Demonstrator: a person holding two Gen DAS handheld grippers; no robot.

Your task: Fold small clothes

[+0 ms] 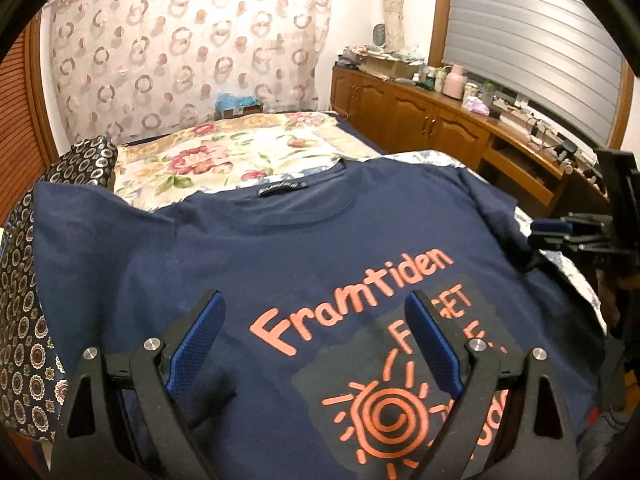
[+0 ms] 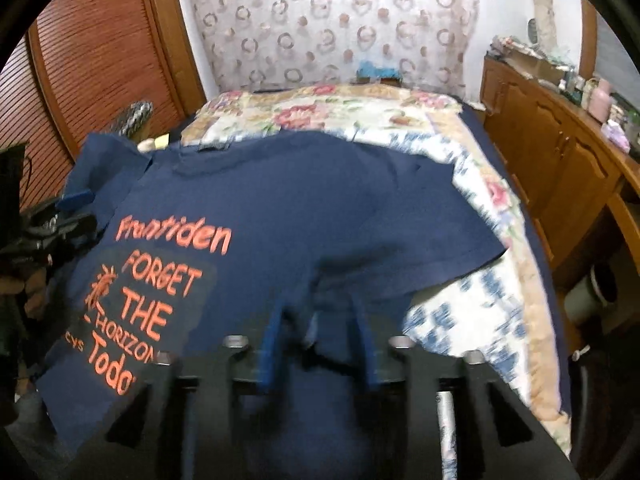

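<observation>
A navy T-shirt (image 1: 280, 248) with orange print "Framtiden" lies face up on the bed, collar towards the far end. My left gripper (image 1: 316, 316) is open, its blue pads hovering above the printed chest. My right gripper (image 2: 318, 320) has its jaws close together with a fold of the shirt's fabric (image 2: 316, 288) between them, at the shirt's right side; the view is blurred. In the left wrist view the right gripper (image 1: 536, 236) appears at the shirt's right sleeve. In the right wrist view the left gripper (image 2: 72, 200) appears at the left edge.
The bed has a floral quilt (image 1: 240, 152). A patterned dark cushion (image 1: 28, 320) lies at the left. A wooden cabinet (image 1: 420, 116) with clutter on top runs along the right. A curtain (image 1: 180, 48) hangs behind the bed.
</observation>
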